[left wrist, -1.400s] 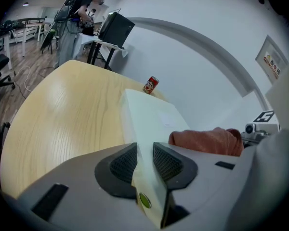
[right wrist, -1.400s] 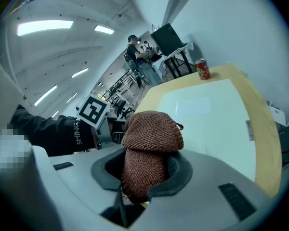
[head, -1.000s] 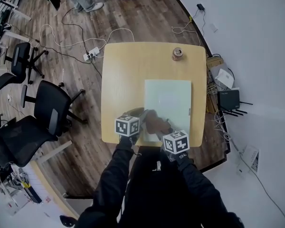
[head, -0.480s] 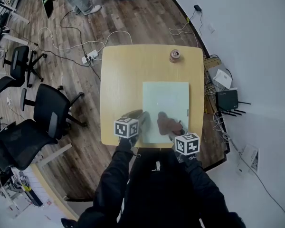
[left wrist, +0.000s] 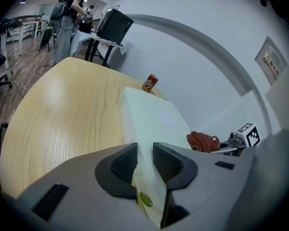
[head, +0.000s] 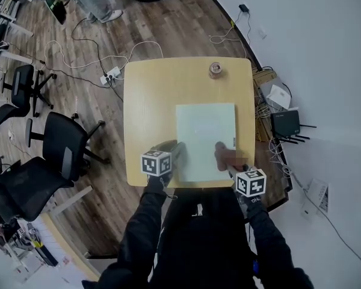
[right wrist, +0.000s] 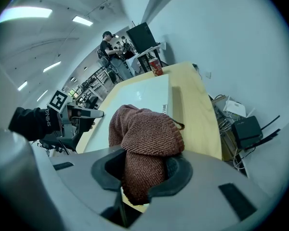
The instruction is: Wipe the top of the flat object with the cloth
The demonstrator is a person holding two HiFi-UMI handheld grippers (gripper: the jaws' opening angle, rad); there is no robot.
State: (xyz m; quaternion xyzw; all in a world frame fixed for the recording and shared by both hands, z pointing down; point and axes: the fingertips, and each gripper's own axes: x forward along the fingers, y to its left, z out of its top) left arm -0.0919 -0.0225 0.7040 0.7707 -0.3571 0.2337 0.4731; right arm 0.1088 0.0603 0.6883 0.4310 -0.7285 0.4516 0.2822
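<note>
At far left I see office chairs (head: 48, 155) on the wood floor (head: 102, 191), with a white power strip (head: 110, 75) beyond them, near the far left corner of the table (head: 147, 101).

1. Left gripper (head: 173, 152): it sits at the near left corner of the board (head: 204, 128). In the left gripper view the two ribbed pads (left wrist: 123, 163) press on either side of the pale green board (left wrist: 154, 119) at its edge, so the left gripper (left wrist: 144, 160) is clamped on the board with a moderate opening.

2. Board: it lies flat on the right half of the table, long side running away from me. A small can (head: 215, 69) stands upright well beyond its far edge.

3. Cloth (head: 224, 155): a reddish-brown knitted bundle resting on top of the board, close to its near right corner.

4. Right gripper (head: 231, 164): in the right gripper view the right gripper (right wrist: 144, 172) is closed on the cloth (right wrist: 149, 134), which bulges up and forward out of the jaws onto the board surface (right wrist: 144, 93).

To the right of the table, a black router (head: 287, 123) and loose cables lie on the floor by the wall
</note>
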